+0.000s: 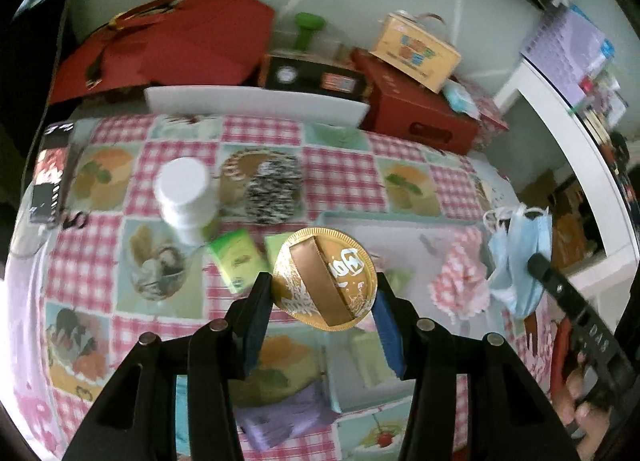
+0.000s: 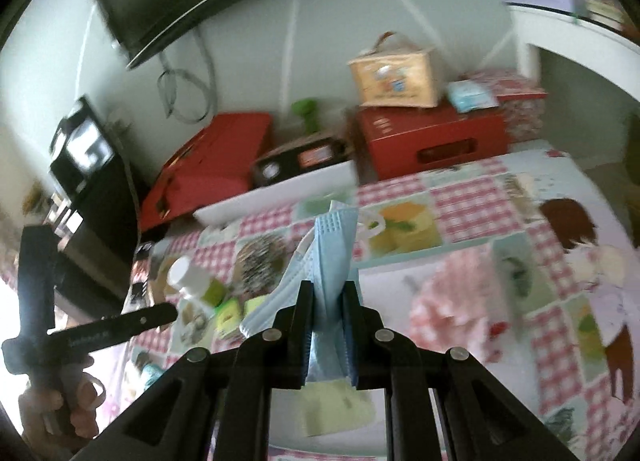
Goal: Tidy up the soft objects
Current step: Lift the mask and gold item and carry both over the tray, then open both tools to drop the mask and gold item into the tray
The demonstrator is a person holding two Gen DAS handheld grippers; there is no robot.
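Crowding the tablecloth (image 1: 332, 165): white bottle (image 1: 185, 197), green packets (image 1: 236, 259)

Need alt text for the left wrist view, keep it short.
The left gripper holds a round gold foil disc between its jaws, above a pink-checked tablecloth. Beyond it sit a white bottle, green packets and a speckled scrunchie; at right, a blue face mask hangs from the right gripper.

Left gripper (image 1: 324, 293) pinches glossy gold foil coin (image 1: 325, 278). Right gripper (image 2: 329, 301) clamps pleated matt blue nonwoven face mask (image 2: 334, 249). Below both: smooth, printed, slightly shiny tablecloth (image 1: 332, 165).
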